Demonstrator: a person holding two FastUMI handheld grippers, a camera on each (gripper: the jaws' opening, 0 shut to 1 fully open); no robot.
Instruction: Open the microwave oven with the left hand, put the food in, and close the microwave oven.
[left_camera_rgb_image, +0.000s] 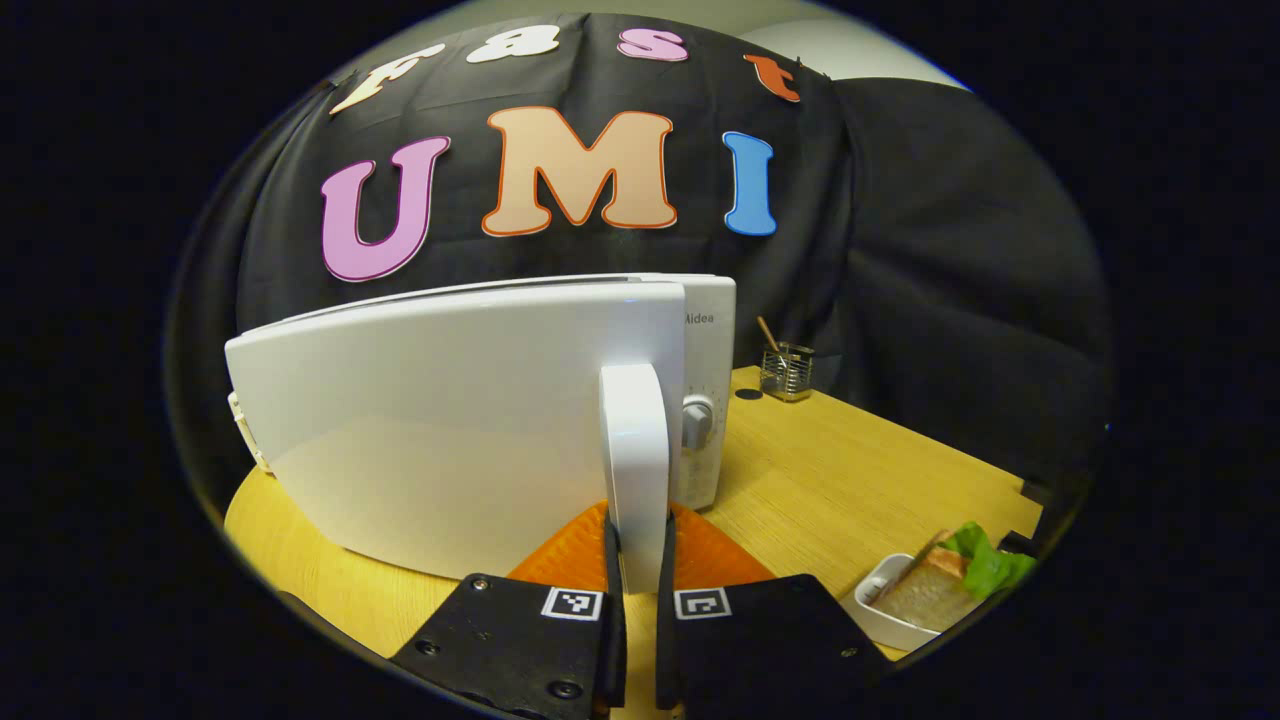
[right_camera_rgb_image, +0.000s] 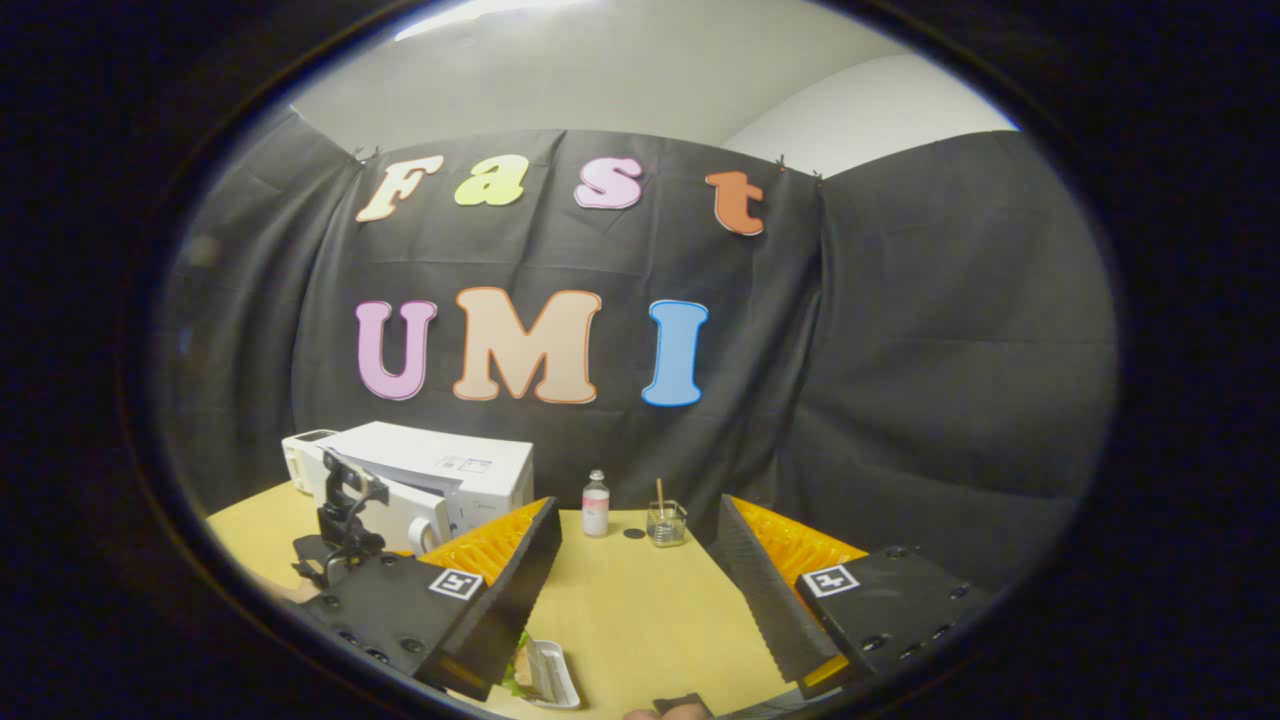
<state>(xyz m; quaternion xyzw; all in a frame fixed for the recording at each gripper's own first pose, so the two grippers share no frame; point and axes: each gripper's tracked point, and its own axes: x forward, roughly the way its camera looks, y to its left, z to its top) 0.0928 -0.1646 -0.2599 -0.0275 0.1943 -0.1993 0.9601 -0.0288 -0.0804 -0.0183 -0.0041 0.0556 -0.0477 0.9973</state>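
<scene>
Left gripper view: left tongs (left_camera_rgb_image: 640, 560) clamp the door handle (left_camera_rgb_image: 636, 450); table edge (left_camera_rgb_image: 980, 470) beside.

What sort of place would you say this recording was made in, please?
Probably a staged recording booth, not a real kitchen: a black cloth wall backs a wooden table holding a white microwave and a tray of food.

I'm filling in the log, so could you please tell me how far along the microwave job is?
Early stage. In hand: the left gripper has its jaws closed on the door handle, and the microwave door looks swung partly open. Left to do: the sandwich sits in its tray on the table, the right gripper is open, and the door needs closing.
</scene>
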